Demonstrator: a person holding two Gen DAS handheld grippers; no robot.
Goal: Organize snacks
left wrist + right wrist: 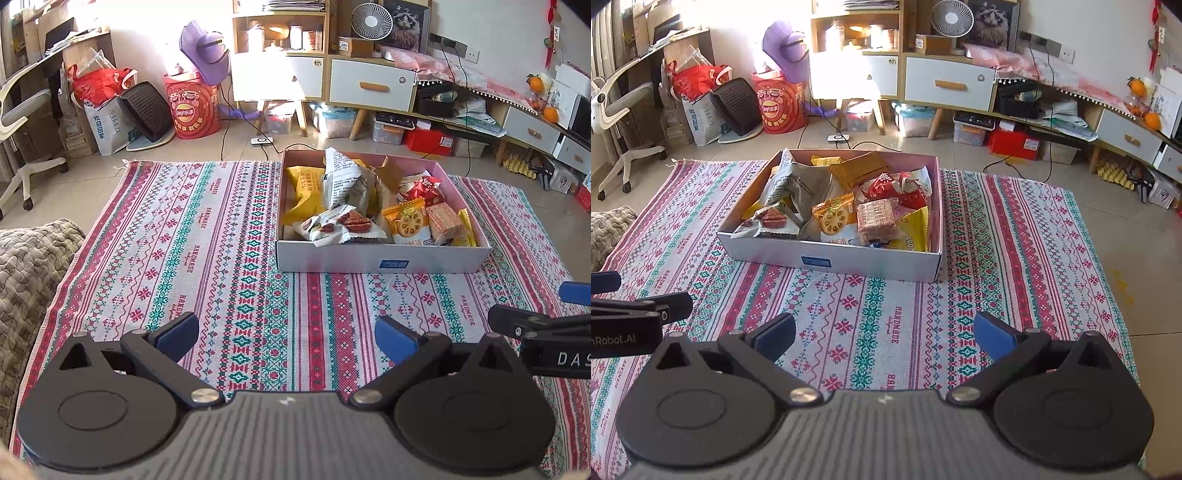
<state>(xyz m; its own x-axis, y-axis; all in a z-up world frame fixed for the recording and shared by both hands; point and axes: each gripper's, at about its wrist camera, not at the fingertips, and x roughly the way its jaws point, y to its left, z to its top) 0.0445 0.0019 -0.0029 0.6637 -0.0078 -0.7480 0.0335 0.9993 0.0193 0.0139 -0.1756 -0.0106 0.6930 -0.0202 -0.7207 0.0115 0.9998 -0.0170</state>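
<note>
A shallow white cardboard box (pixel 380 260) (pixel 831 260) sits on a patterned cloth and is heaped with snack packets: a yellow bag (pixel 301 192), a newsprint-patterned packet (pixel 341 179), a pecan packet (pixel 343 223) (pixel 772 221), an orange cracker packet (pixel 406 221) (pixel 834 216), a wrapped wafer block (pixel 443 223) (pixel 877 219) and red sweets (pixel 424 186) (pixel 897 188). My left gripper (pixel 286 332) hangs open over bare cloth in front of the box. My right gripper (pixel 884 330) is also open with nothing between its fingers, short of the box's front wall.
The striped cloth (pixel 207 258) (pixel 997 258) lies on a tiled floor. A grey quilted cushion (pixel 26 266) is at the left. Behind stand a red snack tub (pixel 192 107), bags, an office chair (pixel 22 122), cabinets (pixel 369 85) and cables.
</note>
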